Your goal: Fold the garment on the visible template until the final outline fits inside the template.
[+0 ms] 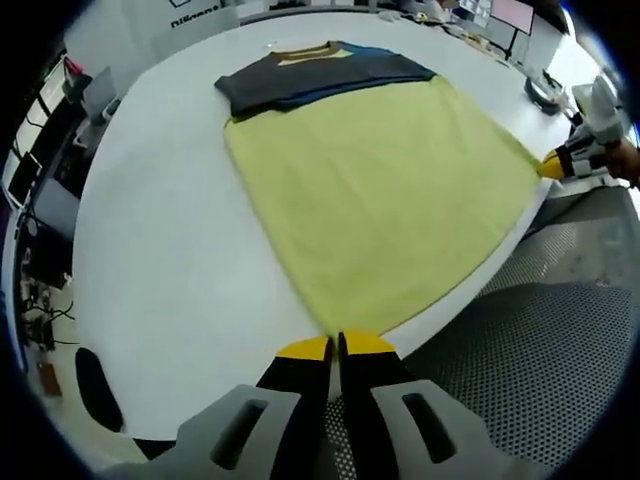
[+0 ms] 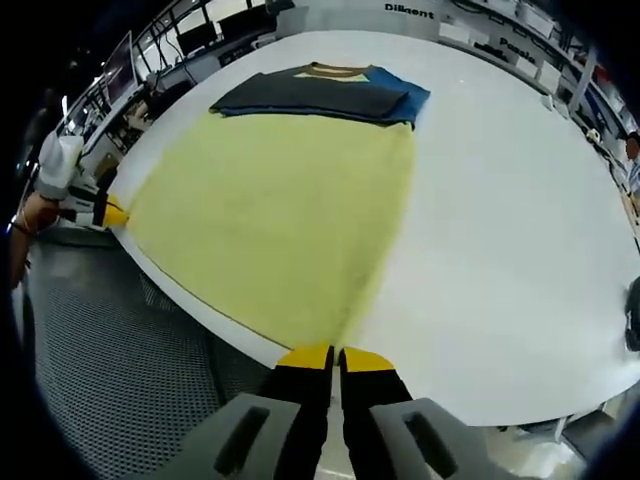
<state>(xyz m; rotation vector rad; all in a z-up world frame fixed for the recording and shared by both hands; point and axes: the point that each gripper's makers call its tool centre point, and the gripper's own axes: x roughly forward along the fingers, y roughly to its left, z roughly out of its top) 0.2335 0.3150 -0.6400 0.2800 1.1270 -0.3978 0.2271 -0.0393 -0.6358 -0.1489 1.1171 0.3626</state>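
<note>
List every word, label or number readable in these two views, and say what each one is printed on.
"Diligent": black letters on the white panel behind the table's far edge in the right gripper view, slightly blurred.
Black letters on the white panel at the top of the left gripper view: cut off and too blurred to read.
Dark letters on a white box at upper right of the right gripper view: too small to read.
Garment: no print visible.
</note>
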